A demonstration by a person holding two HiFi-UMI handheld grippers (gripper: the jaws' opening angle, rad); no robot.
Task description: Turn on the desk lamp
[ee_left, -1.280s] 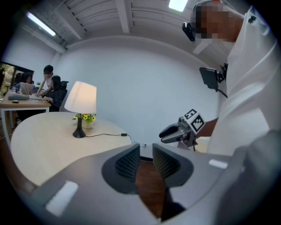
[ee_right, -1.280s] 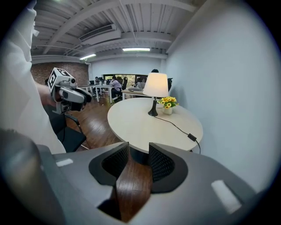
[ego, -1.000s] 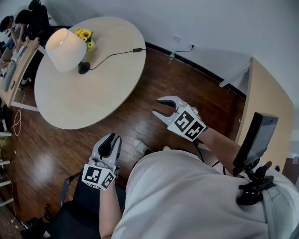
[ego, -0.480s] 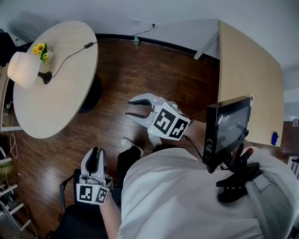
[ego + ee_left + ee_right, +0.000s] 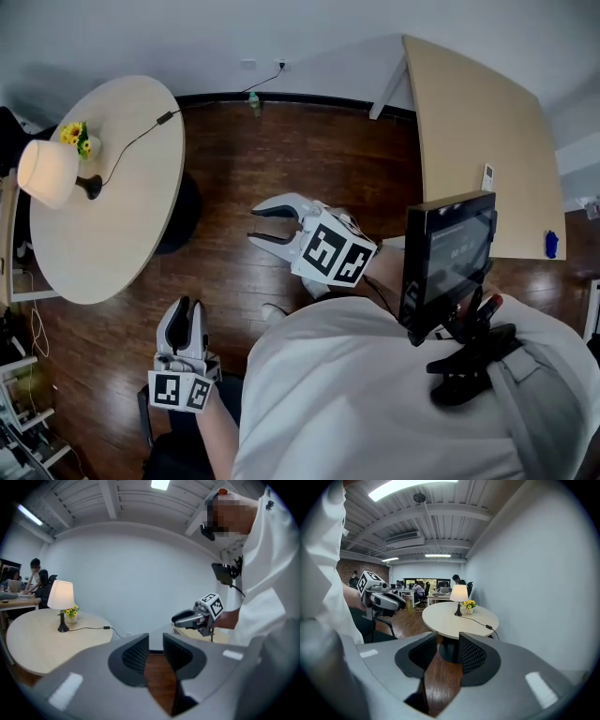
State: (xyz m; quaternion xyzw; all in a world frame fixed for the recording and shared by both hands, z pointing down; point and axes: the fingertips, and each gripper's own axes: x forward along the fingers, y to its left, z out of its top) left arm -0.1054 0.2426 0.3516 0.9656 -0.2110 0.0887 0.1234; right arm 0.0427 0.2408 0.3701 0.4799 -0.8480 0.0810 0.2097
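The desk lamp point(image 5: 49, 173) stands on the round table point(image 5: 108, 239), close to the rim on the side away from the person, with a small pot of yellow flowers point(image 5: 75, 138) just beside it on the table. Its wide pale shade on a thin dark stem and small base looks light and top-heavy, so a push on the shade would likely dent it or tip the lamp. The better place to take hold is probably the dark switch block point(image 5: 169, 117) on the cord point(image 5: 131, 142), lying on the table near the rim towards the wall. It is small, stiff and apt to slide on the smooth top. The left gripper point(image 5: 186, 309) and the right gripper point(image 5: 255, 225) hang over the wood floor, well apart from the table, both with jaws parted and empty, the left only narrowly
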